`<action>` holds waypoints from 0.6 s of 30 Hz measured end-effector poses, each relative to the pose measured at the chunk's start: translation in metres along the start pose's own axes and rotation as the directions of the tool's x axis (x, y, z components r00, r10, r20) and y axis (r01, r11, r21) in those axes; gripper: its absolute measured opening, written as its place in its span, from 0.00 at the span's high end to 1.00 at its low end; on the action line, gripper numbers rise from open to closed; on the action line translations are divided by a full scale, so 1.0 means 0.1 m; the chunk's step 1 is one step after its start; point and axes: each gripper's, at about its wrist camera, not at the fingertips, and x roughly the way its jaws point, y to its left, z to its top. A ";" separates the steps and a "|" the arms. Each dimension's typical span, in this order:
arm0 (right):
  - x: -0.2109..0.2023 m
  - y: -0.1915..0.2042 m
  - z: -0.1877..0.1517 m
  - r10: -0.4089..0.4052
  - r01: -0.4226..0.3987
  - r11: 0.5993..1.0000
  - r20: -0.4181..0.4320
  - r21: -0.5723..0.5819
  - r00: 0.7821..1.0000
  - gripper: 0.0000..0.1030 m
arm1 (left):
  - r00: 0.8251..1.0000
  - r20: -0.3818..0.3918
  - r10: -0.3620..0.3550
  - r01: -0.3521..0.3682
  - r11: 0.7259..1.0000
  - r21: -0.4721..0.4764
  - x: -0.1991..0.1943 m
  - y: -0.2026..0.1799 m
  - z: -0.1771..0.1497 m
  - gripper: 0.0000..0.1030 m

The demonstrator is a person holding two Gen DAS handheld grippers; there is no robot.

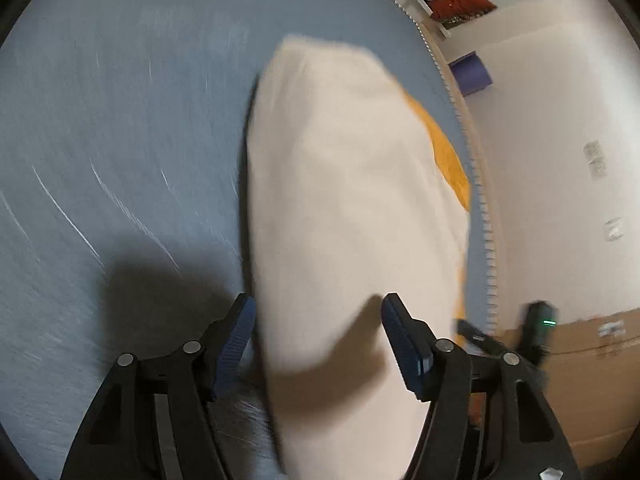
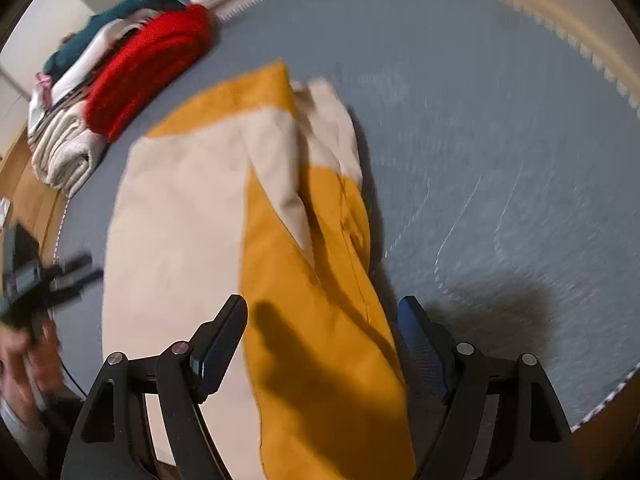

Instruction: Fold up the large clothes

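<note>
A cream and mustard-yellow garment (image 2: 224, 216) lies partly folded on the blue-grey mat (image 2: 500, 140). In the left wrist view it shows as a long cream fold (image 1: 344, 200) with a yellow strip along its right side. My left gripper (image 1: 318, 316) is open, its jaws standing either side of the near end of the cream fold, above it. My right gripper (image 2: 322, 320) is open above the yellow panel's near end and holds nothing. The left gripper also shows blurred at the left edge of the right wrist view (image 2: 36, 280).
A stack of folded clothes (image 2: 80, 120) with a red item (image 2: 148, 64) on top sits at the mat's far left. The mat's fringed edge (image 1: 480, 200) runs close to the garment's right side. A cardboard box (image 1: 592, 368) and a purple object (image 1: 472, 74) lie beyond it.
</note>
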 end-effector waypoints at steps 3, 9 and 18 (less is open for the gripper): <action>0.22 -0.11 0.02 0.039 -0.037 0.998 -0.059 0.044 0.997 0.24 | 0.997 0.014 -0.071 0.072 0.995 -0.068 0.10 0.20 -0.05 0.27; 0.43 -0.32 -0.02 0.091 -0.085 0.993 -0.071 0.087 0.993 0.24 | 0.974 0.033 -0.222 0.225 0.966 -0.125 0.31 0.37 -0.05 0.27; 0.45 -0.20 -0.06 0.138 -0.136 0.988 -0.018 0.079 0.990 0.79 | 0.987 0.060 -0.150 0.148 0.988 0.030 0.08 -0.11 0.04 0.66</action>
